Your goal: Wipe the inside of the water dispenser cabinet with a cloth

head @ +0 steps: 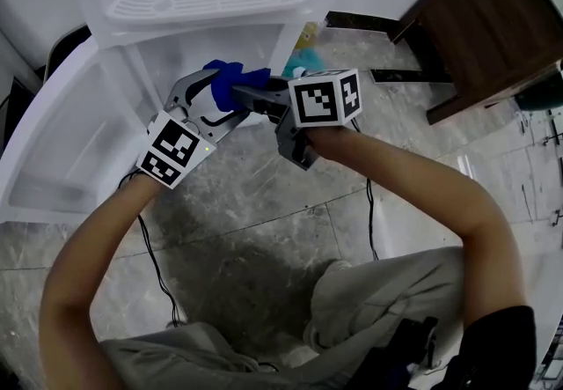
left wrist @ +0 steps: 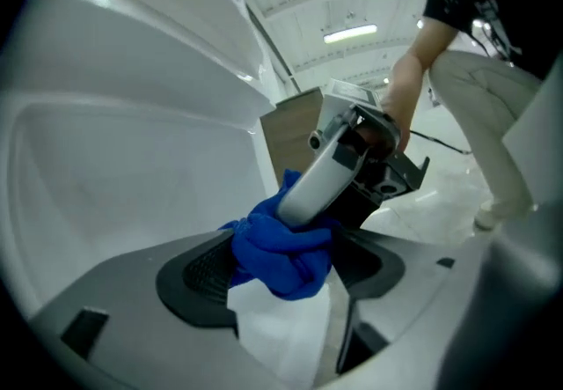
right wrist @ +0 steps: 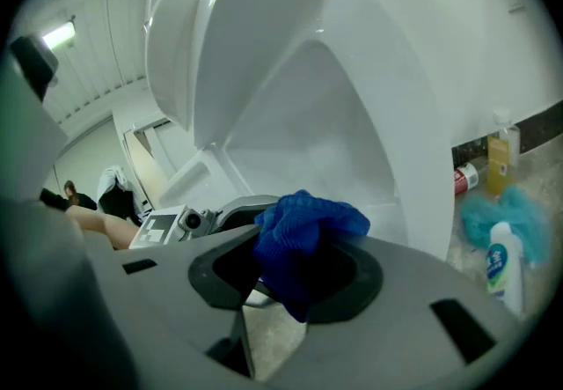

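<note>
A crumpled blue cloth (head: pixel 230 80) hangs in front of the white water dispenser's open lower cabinet (head: pixel 198 49). My right gripper (head: pixel 244 96) reaches in from the right and is shut on the cloth (right wrist: pixel 303 234). My left gripper (head: pixel 222 98) comes from the lower left with its jaws spread wide around the same cloth (left wrist: pixel 281 247), and its pads do not press on it. In the left gripper view the right gripper's pale finger (left wrist: pixel 312 186) bites into the top of the bundle. The right gripper view looks into the white cabinet interior (right wrist: pixel 325 115).
The cabinet door (head: pixel 62 133) stands swung open at the left. A dark wooden piece of furniture (head: pixel 493 18) is at the upper right. Bottles (right wrist: pixel 501 265) and a teal cloth (right wrist: pixel 497 212) lie on the marble floor beside the dispenser. A black cable (head: pixel 154 256) runs along the floor.
</note>
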`<action>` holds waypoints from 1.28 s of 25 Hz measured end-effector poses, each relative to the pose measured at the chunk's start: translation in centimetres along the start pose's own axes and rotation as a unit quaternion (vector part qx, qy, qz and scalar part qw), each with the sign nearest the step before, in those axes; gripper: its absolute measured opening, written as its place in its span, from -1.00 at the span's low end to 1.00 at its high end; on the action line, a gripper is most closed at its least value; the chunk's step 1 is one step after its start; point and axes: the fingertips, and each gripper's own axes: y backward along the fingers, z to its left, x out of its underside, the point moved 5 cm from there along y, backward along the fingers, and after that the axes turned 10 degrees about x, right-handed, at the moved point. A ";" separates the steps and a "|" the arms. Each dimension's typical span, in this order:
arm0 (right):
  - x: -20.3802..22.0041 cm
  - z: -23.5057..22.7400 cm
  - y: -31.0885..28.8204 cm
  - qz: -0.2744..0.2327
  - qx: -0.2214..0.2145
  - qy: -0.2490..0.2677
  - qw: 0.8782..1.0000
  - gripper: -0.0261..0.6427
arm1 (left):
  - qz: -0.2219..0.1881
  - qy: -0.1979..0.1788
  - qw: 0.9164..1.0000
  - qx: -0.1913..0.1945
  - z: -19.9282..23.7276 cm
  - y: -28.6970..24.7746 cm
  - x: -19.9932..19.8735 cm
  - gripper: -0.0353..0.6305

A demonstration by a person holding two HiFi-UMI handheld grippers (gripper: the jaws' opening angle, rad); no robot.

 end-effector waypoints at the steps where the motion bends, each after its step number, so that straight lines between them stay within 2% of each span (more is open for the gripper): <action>1: 0.2 -0.1 0.1 -0.003 -0.010 -0.007 1.000 -0.56 | 0.013 -0.026 1.000 0.002 -0.1 -0.4 -0.1 0.07; 4: 0.7 -0.7 0.2 -0.002 -0.030 -0.019 0.999 -0.56 | 0.035 -0.066 0.997 0.015 -0.6 -1.6 0.0 0.07; 9: 1.3 -0.8 0.5 0.015 -0.064 -0.033 0.997 -0.56 | 0.064 -0.079 0.994 0.037 -1.0 -2.1 0.2 0.06; 12: 1.2 -0.8 0.7 0.016 -0.074 -0.043 0.996 -0.56 | 0.072 -0.093 0.992 0.034 -1.1 -2.3 -0.1 0.00; 18: 1.0 -1.5 1.3 0.019 -0.106 -0.059 0.992 -0.47 | 0.094 -0.095 0.990 0.043 -1.3 -2.3 -0.1 -0.28; 21: 0.6 -2.6 2.2 0.010 -0.099 -0.059 0.993 -0.45 | 0.103 -0.088 0.990 0.041 -1.1 -2.0 0.4 -0.34; 24: -0.1 -4.0 3.2 -0.014 -0.060 -0.025 0.998 -0.45 | 0.109 -0.069 0.991 0.026 -0.2 -1.4 1.0 -0.35; 26: -0.7 -4.4 3.8 -0.034 -0.030 0.028 0.999 -0.46 | 0.106 -0.047 0.993 0.008 0.8 -1.0 1.0 -0.35; 27: -0.8 -4.5 4.0 -0.040 -0.014 0.060 0.997 -0.52 | 0.103 -0.033 0.994 -0.001 1.4 -1.0 1.0 -0.35; 29: -1.0 -4.6 4.5 -0.050 0.012 0.119 0.992 -0.86 | 0.091 -0.005 0.996 -0.020 2.5 -1.0 1.0 -0.35; 32: -0.7 -4.8 5.0 -0.066 0.017 0.145 0.987 -0.93 | 0.063 0.031 0.996 -0.060 4.1 -1.3 0.7 -0.35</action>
